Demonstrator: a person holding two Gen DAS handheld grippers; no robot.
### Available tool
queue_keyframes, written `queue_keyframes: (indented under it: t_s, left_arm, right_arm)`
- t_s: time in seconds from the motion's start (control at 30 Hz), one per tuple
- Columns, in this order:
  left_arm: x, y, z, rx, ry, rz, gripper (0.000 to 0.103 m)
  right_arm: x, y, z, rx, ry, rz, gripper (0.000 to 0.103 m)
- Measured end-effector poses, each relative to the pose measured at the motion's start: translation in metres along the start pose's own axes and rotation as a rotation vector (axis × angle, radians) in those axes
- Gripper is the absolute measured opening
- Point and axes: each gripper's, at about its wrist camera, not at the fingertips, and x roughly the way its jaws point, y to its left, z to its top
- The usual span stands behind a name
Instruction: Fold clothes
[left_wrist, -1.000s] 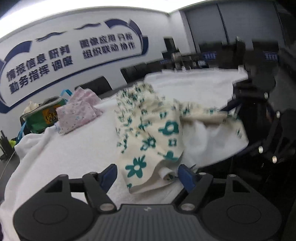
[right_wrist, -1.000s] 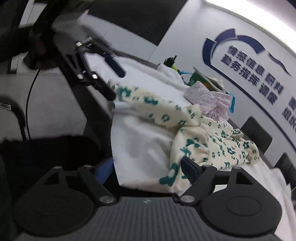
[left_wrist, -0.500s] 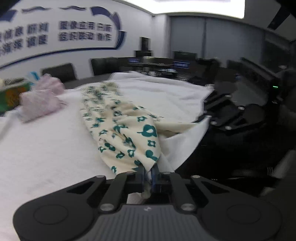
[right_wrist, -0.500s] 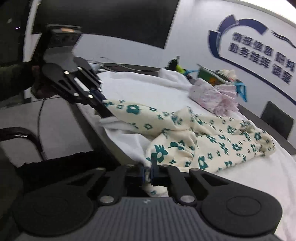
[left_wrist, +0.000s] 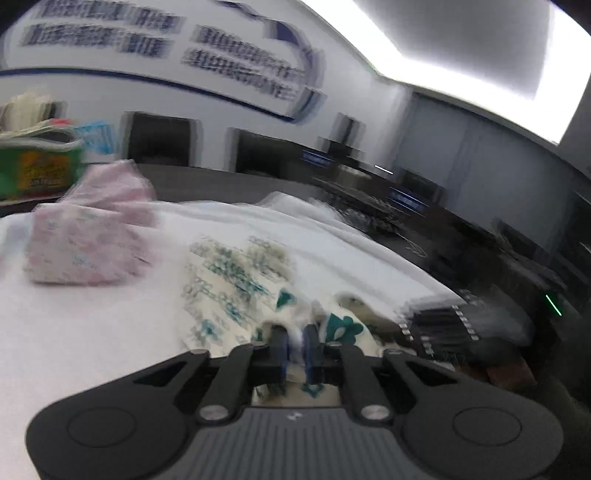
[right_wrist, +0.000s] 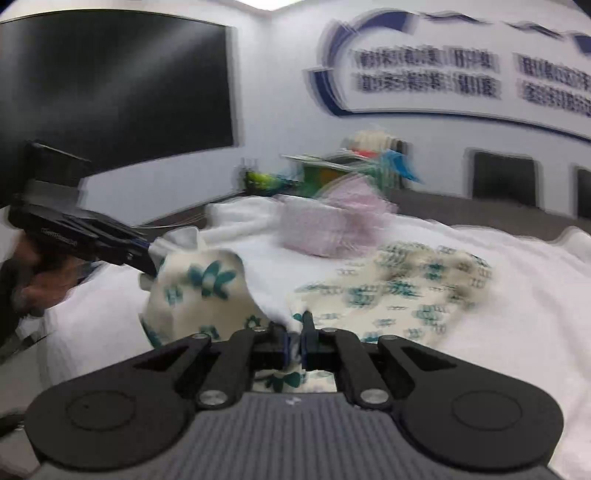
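My jaws are clenched on both sides: the left gripper (left_wrist: 294, 349) pinches an edge of the cream garment with teal flowers (left_wrist: 236, 284), and the right gripper (right_wrist: 294, 341) nips another edge of the same cloth, a fold of it showing between the blue pads (right_wrist: 283, 345). From the right wrist view the garment bunches up in a lifted hump just ahead of me on the left, where my left gripper (right_wrist: 142, 254) bites it from the side, my hand (right_wrist: 35, 280) behind it; the rest of the cloth trails off to the right, lying rumpled on the white table covering (right_wrist: 517, 295). Beyond it, apart from the flowered cloth, sits a folded pink garment (left_wrist: 92, 229), and farther back a green bag (left_wrist: 37, 166) stuffed with items. Everything is smeared with blur. A blue-lettered wall sign (right_wrist: 443, 70) and a dark screen (right_wrist: 110, 88) stand behind the table.
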Motion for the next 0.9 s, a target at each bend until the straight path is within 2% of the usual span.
queue_keyframes:
  t_s: [0.03, 0.1, 0.13, 0.2, 0.23, 0.27, 0.3, 0.33, 0.4, 0.43, 0.53, 0.57, 0.6, 0.63, 0.67, 0.7, 0.73, 0.77, 0.8, 0.9]
  left_arm:
    - [0.002, 0.005, 0.0, -0.015, -0.002, 0.009, 0.029]
    - [0.007, 0.014, 0.001, -0.044, -0.007, 0.026, 0.032]
    - [0.009, 0.019, 0.001, -0.058, -0.01, 0.035, 0.035]
    - [0.014, 0.029, 0.002, -0.088, -0.014, 0.053, 0.054]
    - [0.016, 0.034, 0.002, -0.102, -0.017, 0.062, 0.069]
    - [0.018, 0.038, 0.002, -0.117, -0.019, 0.07, 0.078]
    - [0.021, 0.043, 0.003, -0.131, -0.022, 0.079, 0.08]
    - [0.023, 0.048, 0.003, -0.146, -0.024, 0.088, 0.082]
    - [0.034, 0.047, 0.001, -0.129, 0.009, 0.099, 0.083]
    - [0.04, 0.045, 0.0, -0.116, 0.03, 0.104, 0.083]
    - [0.058, 0.04, -0.004, -0.079, 0.09, 0.118, 0.079]
    - [0.065, 0.039, -0.005, -0.066, 0.111, 0.123, 0.067]
    - [0.071, 0.037, -0.006, -0.053, 0.131, 0.127, 0.057]
    - [0.077, 0.035, -0.007, -0.041, 0.151, 0.132, 0.032]
    - [0.083, 0.034, -0.009, -0.028, 0.171, 0.137, 0.019]
    - [0.089, 0.032, -0.01, -0.015, 0.191, 0.141, 0.017]
    - [0.089, 0.034, -0.01, -0.03, 0.2, 0.129, 0.009]
    - [0.084, 0.034, -0.009, -0.048, 0.202, 0.111, 0.007]
    - [0.079, 0.033, -0.009, -0.062, 0.204, 0.093, 0.007]
    - [0.065, 0.016, -0.018, -0.067, 0.211, 0.018, 0.007]
  right_arm:
    - [0.019, -0.008, 0.003, 0.043, 0.039, -0.07, 0.016]
    - [0.049, -0.019, 0.006, 0.11, 0.115, -0.204, 0.037]
    - [0.059, -0.022, 0.006, 0.125, 0.147, -0.259, 0.04]
    - [0.05, -0.021, 0.003, 0.114, 0.119, -0.318, 0.044]
    - [0.033, -0.019, -0.001, 0.115, 0.076, -0.31, 0.048]
    - [0.014, -0.017, -0.006, 0.119, 0.029, -0.297, 0.058]
    - [-0.005, -0.015, -0.01, 0.122, -0.017, -0.283, 0.064]
    - [-0.016, -0.012, -0.018, 0.122, -0.026, -0.227, 0.066]
    - [-0.035, -0.005, -0.036, 0.121, -0.027, -0.093, 0.068]
    - [-0.034, 0.002, -0.043, 0.109, 0.004, -0.074, 0.069]
    - [-0.014, 0.028, -0.059, 0.033, 0.1, -0.069, 0.068]
    - [-0.007, 0.036, -0.062, 0.003, 0.113, -0.063, 0.067]
    - [0.001, 0.04, -0.063, -0.016, 0.122, -0.071, 0.058]
    - [0.008, 0.041, -0.062, -0.026, 0.129, -0.082, 0.048]
    - [0.015, 0.042, -0.062, -0.033, 0.136, -0.092, 0.033]
    - [0.018, 0.041, -0.059, -0.025, 0.146, -0.085, 0.028]
    - [0.019, 0.038, -0.057, -0.012, 0.156, -0.073, 0.023]
    - [0.018, 0.039, -0.054, -0.019, 0.176, -0.054, 0.012]
    - [0.013, 0.039, -0.052, -0.034, 0.187, -0.034, 0.007]
    - [-0.011, 0.039, -0.047, -0.064, 0.211, 0.036, 0.005]
